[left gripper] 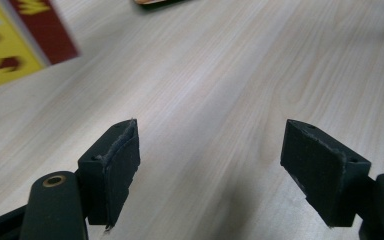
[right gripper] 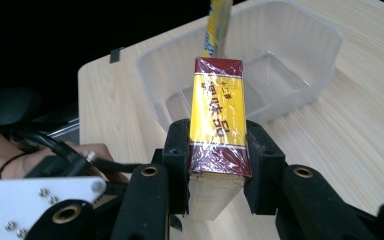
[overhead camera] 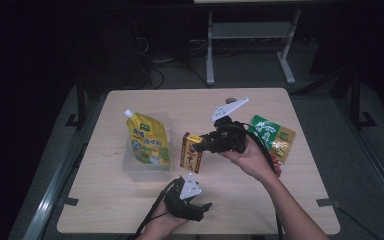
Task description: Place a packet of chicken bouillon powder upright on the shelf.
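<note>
Gripping red-and-yellow box [right gripper: 219,131]: right tool [right gripper: 216,165] clamped on its sides | left tool [left gripper: 210,165] wide apart, empty, over table [left gripper: 220,75]

Bare wood runs across the lower right of the high view's table [overhead camera: 280,200], open for a hand to pass; the far strip along the upper edge is open too; left of centre the clear plastic tub [overhead camera: 147,167] blocks the way, the yellow spout pouch [overhead camera: 147,140] standing in it; the green snack packet [overhead camera: 272,137] lies at right; between them the right gripper [overhead camera: 202,145] holds the red-and-yellow box [overhead camera: 191,152] up over the middle; the left gripper [overhead camera: 200,210] sits at the lower edge, its jaws spread over bare wood.
</note>
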A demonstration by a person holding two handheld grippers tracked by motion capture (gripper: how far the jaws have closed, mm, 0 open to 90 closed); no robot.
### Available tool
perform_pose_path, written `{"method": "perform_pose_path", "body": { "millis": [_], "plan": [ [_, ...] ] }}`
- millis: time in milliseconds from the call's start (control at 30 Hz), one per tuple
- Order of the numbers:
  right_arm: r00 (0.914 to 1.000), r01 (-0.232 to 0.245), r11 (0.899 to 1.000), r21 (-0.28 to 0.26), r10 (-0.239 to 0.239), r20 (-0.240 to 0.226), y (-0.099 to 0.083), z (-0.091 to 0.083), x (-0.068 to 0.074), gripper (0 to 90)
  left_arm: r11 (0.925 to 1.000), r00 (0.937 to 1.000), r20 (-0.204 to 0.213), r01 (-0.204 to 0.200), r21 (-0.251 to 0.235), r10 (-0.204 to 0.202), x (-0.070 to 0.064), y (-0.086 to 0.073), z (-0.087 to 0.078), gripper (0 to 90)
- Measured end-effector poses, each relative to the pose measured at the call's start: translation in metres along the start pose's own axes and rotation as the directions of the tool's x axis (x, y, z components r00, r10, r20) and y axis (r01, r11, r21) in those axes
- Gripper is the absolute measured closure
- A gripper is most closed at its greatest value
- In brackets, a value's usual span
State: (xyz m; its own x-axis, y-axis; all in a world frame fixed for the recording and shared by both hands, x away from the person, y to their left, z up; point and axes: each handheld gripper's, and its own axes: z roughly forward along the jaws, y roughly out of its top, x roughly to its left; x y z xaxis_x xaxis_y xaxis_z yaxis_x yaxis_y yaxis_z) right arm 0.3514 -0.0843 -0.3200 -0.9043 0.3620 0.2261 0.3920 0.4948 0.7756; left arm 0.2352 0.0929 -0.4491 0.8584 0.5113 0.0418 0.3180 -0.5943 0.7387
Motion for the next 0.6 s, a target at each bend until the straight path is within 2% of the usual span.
{"method": "perform_pose_path", "body": {
  "millis": [167,233,433,467,600],
  "plan": [
    [0.9986,0.050,0.999,-0.008,-0.050,-0.019,0.009,0.003,0.004,67.3,1.0000,1.0000,0.010,0.001,-0.002,-0.001,-0.001,0.000,0.001,23.1],
    [0.9987,0.047,0.999,-0.001,-0.047,-0.020,0.013,0.006,0.006,67.3,1.0000,0.9999,0.017,0.001,0.002,-0.001,-0.002,0.000,0.000,23.0],
    [0.9951,0.091,0.996,0.011,-0.091,-0.038,0.022,0.014,0.010,67.3,1.0000,0.9998,0.021,-0.001,0.003,0.001,-0.002,0.000,0.001,23.0],
    [0.9958,0.082,0.997,0.009,-0.082,-0.042,0.024,0.015,0.012,67.3,1.0000,0.9998,0.020,0.000,0.004,0.000,-0.002,0.000,0.001,23.1],
    [0.9933,0.108,0.994,0.009,-0.107,-0.044,0.029,0.018,0.012,67.3,1.0000,0.9997,0.025,-0.007,-0.001,0.007,0.000,0.000,0.000,23.1]
  ]
}}
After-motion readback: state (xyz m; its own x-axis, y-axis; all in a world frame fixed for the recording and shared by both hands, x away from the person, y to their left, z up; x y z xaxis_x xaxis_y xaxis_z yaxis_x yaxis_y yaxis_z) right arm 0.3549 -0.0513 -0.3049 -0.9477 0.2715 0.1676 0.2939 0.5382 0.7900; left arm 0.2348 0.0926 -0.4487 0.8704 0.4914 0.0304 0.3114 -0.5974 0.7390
